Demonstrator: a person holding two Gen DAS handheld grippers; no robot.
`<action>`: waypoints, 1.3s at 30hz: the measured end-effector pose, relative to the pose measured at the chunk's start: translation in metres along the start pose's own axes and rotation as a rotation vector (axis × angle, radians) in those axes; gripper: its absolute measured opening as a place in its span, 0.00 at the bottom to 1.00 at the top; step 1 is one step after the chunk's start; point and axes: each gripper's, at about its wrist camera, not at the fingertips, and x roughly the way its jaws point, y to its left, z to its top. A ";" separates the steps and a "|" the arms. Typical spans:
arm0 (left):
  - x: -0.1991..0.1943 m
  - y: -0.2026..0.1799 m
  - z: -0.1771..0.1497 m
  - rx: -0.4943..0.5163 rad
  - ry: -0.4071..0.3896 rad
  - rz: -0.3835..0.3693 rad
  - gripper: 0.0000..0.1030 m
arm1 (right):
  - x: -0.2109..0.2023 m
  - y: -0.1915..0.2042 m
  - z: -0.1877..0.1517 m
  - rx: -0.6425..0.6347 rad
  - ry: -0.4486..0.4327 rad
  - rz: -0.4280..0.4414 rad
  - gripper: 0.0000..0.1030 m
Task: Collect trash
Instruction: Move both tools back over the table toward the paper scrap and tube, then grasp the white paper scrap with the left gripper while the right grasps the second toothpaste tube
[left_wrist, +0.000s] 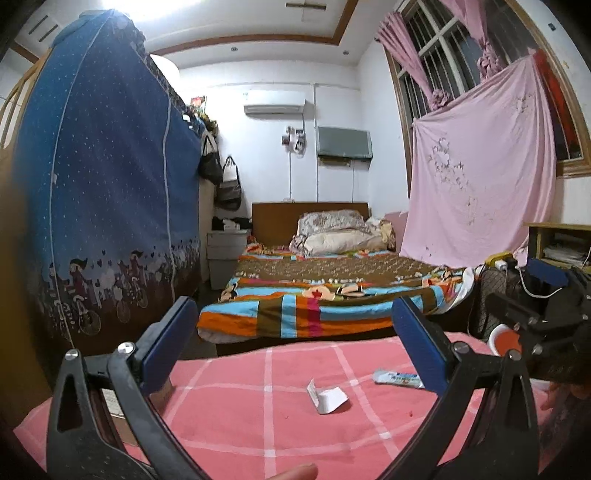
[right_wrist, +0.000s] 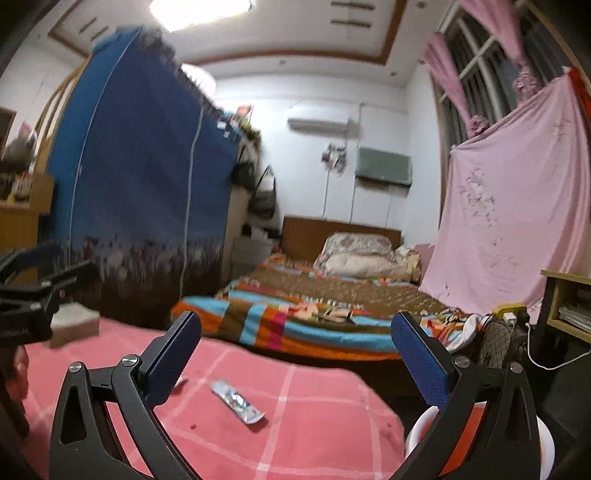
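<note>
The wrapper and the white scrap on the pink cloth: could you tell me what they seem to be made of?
Wrapper: likely metallised plastic film; its crinkled inside glints silver. White scrap: probably thin matte card or paper, folded with crisp edges. Pink cloth: woven fabric, soft and dull.

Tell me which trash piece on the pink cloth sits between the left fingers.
The folded white paper scrap, centred between the open left gripper's fingers. The printed wrapper lies off to the right, partly behind the right finger.
</note>
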 end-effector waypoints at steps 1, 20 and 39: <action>0.003 0.000 -0.001 -0.004 0.015 -0.006 0.84 | 0.006 -0.001 -0.002 0.004 0.028 0.013 1.00; 0.071 0.013 -0.034 -0.126 0.407 -0.134 0.68 | 0.077 0.003 -0.029 0.058 0.432 0.185 0.55; 0.109 0.009 -0.062 -0.189 0.674 -0.236 0.10 | 0.114 0.012 -0.053 0.080 0.683 0.330 0.39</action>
